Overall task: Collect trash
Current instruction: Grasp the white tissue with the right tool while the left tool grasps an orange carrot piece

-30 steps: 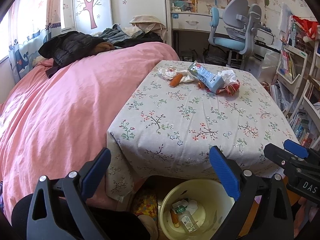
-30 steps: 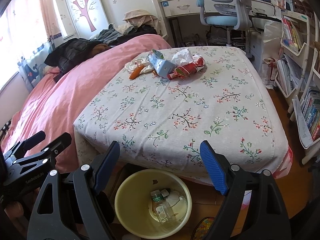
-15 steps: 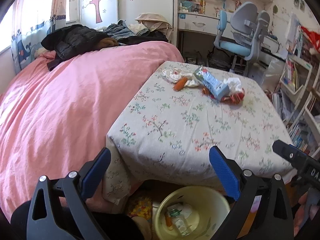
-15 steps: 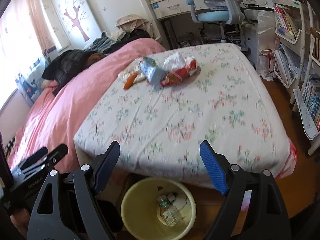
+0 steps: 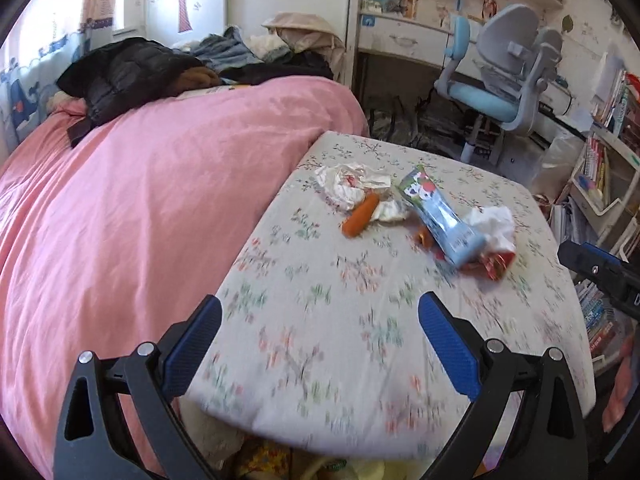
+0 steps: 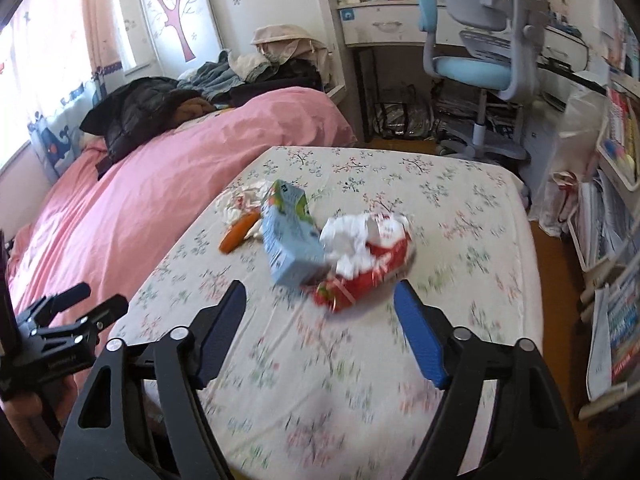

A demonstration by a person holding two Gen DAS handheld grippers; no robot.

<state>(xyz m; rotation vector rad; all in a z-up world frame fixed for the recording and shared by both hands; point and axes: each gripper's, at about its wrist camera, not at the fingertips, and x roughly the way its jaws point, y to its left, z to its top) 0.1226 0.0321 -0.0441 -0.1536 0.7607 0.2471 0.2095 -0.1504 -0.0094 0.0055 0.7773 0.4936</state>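
On the floral tablecloth, beside the pink bed: blue carton mid-pile, red wrapper touching its right side, orange tube at its left. Left gripper fingers spread, empty. Right gripper closing, nothing between its fingers, short of the carton.

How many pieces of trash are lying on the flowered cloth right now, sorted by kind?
Blue drink carton: 1
Red snack wrapper: 1
Crumpled white tissue, on the red wrapper: 1
Orange sausage-like stick: 1
Crumpled white wrapper with red print: 1
Small orange scrap by the carton, too small to identify: 1
Total: 6
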